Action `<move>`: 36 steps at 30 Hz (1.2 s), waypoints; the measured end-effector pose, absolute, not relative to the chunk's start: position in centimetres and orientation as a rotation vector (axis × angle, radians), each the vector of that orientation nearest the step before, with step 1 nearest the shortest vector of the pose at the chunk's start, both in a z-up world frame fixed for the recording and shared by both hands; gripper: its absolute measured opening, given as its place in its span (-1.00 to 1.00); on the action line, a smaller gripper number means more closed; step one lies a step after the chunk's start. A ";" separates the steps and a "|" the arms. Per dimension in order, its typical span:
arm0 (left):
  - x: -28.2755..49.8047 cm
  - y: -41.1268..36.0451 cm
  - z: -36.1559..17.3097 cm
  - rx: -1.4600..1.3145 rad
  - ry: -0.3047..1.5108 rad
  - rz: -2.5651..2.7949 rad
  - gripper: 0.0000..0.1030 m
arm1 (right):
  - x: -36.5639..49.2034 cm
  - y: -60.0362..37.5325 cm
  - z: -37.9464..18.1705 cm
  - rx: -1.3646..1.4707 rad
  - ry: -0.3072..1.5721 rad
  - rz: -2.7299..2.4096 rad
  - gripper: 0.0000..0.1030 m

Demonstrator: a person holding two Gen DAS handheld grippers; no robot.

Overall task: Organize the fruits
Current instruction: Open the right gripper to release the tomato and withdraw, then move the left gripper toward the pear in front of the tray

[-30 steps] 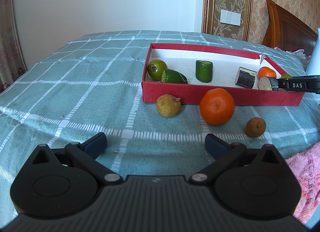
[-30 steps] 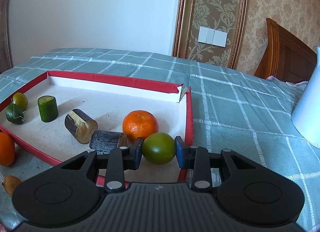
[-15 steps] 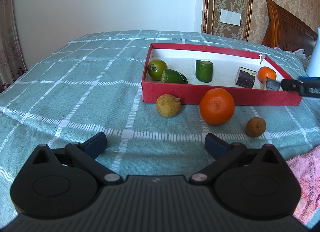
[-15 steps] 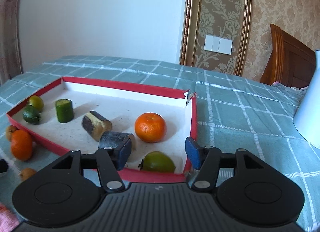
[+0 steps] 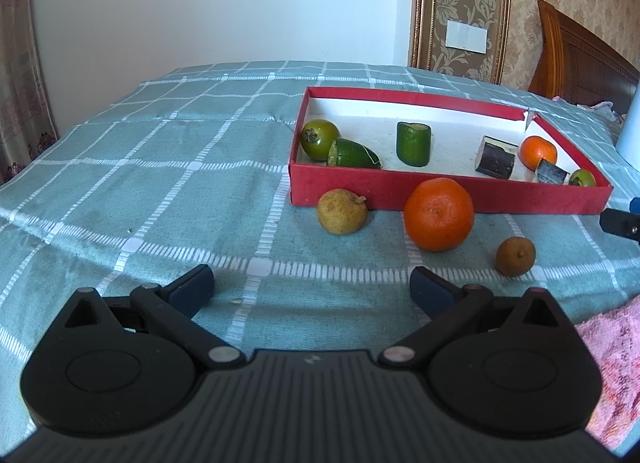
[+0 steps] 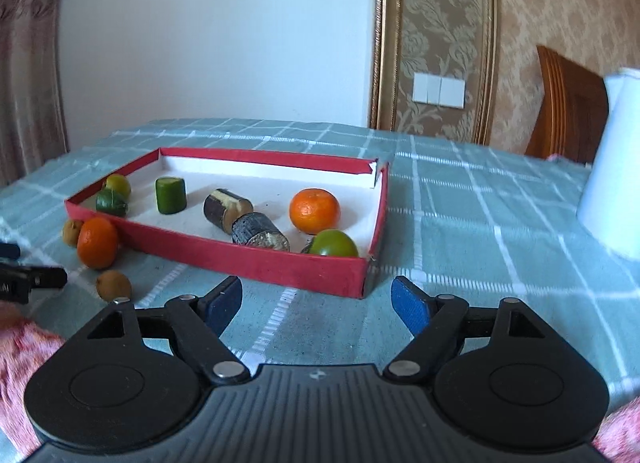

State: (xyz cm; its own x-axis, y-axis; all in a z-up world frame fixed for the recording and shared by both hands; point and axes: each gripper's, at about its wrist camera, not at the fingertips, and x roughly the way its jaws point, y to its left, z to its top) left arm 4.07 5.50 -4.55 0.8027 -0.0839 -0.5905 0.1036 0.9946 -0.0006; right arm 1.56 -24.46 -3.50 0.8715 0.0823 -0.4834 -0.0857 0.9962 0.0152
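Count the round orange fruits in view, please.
2. One round orange fruit lies inside the red box, near its right end. A larger round orange fruit lies on the checked cloth before the box. None seems hidden.

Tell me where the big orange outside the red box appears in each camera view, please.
Left wrist view: the orange is at centre right, on the cloth, just in front of the red box.
Right wrist view: the orange is at far left, by the box's left corner.
Shared landmark: the small brown fruit lying near it.
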 end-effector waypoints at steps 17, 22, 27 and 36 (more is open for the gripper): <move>7.1 5.6 -3.1 0.001 0.644 -0.095 0.65 | 2.7 -25.2 -4.6 0.052 0.614 0.093 0.60; 7.8 5.2 -3.4 0.013 0.650 -0.095 0.29 | 2.8 -25.1 -4.7 0.048 0.621 0.093 0.60; 8.0 4.7 -3.3 0.028 0.630 -0.128 -0.26 | 3.0 -25.1 -4.7 0.045 0.628 0.095 0.67; 7.8 4.0 -3.7 0.059 0.606 -0.153 -0.45 | 3.1 -25.0 -4.8 0.039 0.635 0.093 0.73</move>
